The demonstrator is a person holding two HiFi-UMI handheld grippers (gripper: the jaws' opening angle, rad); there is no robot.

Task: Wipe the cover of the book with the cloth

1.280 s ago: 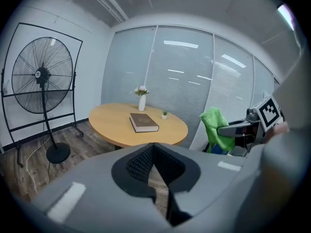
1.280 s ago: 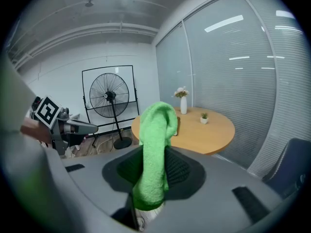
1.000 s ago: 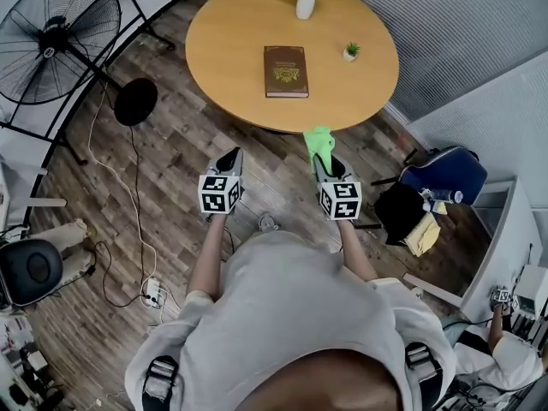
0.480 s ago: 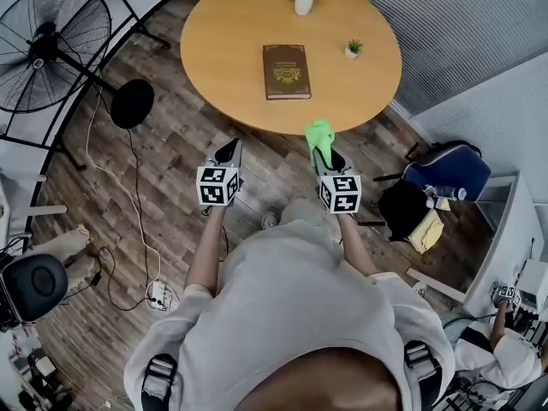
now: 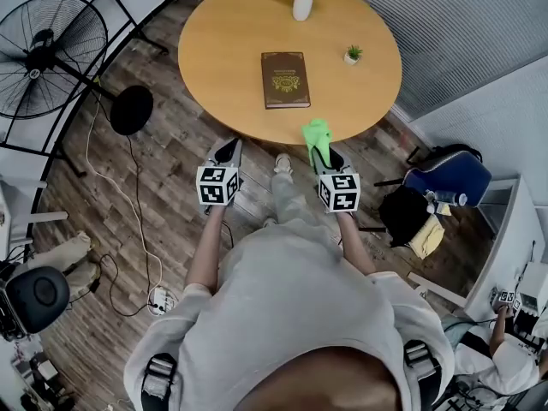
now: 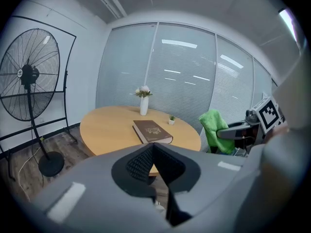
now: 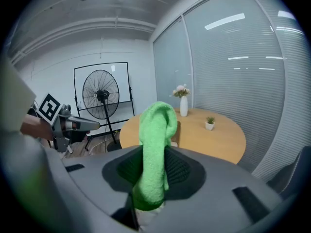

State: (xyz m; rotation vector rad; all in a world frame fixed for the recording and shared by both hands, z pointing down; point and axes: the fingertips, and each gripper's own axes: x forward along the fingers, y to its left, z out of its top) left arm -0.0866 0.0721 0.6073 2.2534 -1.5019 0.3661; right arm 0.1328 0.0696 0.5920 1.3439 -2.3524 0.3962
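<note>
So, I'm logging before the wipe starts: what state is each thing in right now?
Book: closed, flat on the table.
Cloth: pinched in the right hand-held gripper, not on the book.
Left hand-held gripper: shut, empty.
Right hand-held gripper: shut on cloth.
Vase: upright.

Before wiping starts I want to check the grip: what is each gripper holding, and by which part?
Right gripper: the cloth, pinched by one end, the rest sticking out past the jaws. Left gripper: nothing, jaws together.

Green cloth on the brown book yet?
No, the green cloth is clamped in the right gripper, short of the brown hardcover book.
</note>
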